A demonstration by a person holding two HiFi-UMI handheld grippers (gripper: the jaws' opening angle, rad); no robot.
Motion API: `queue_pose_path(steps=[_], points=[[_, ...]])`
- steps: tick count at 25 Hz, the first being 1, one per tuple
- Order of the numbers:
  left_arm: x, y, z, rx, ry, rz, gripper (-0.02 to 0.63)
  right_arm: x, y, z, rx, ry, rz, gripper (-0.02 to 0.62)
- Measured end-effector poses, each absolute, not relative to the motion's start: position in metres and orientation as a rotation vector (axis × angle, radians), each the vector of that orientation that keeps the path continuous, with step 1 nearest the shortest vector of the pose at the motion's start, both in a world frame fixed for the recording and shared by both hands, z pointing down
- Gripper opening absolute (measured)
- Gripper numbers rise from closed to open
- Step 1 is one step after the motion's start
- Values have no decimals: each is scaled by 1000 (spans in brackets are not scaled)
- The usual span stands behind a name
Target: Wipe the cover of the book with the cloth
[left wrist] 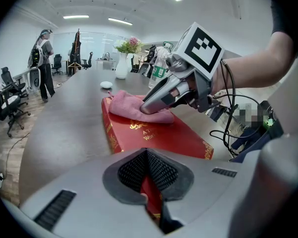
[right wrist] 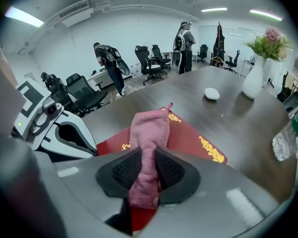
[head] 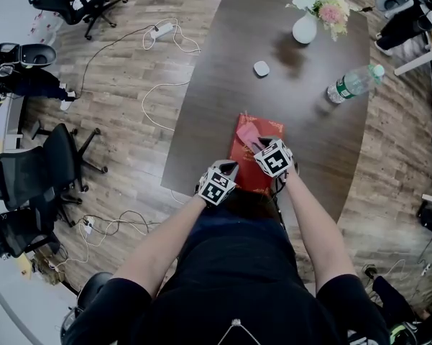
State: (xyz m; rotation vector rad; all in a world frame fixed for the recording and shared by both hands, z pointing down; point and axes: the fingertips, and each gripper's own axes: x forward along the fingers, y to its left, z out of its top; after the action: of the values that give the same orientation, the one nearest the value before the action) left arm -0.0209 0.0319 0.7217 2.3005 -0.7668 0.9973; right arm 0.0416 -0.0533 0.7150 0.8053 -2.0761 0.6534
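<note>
The right hand-held gripper [right wrist: 148, 172] pinches the pink cloth [right wrist: 149, 125], which lies stretched ahead of it on the red book [right wrist: 191, 139]. The left hand-held gripper [left wrist: 148, 177] is clamped on the book's near edge, at the worktop [head: 273, 99] edge closest to the person.

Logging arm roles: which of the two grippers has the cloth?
The right gripper: its jaws are shut on the pink cloth lying on the book. The left gripper instead clamps the book's near edge.

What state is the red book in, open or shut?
Shut: the book lies flat, gilt cover up, the cloth on it.
</note>
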Motion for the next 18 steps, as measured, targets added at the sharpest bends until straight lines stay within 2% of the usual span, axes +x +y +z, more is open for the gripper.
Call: queue_pose_path(steps=[18], points=[[-21, 34, 721, 2294, -766, 1003, -5, 99, -34, 712, 888, -2019, 687, 94]])
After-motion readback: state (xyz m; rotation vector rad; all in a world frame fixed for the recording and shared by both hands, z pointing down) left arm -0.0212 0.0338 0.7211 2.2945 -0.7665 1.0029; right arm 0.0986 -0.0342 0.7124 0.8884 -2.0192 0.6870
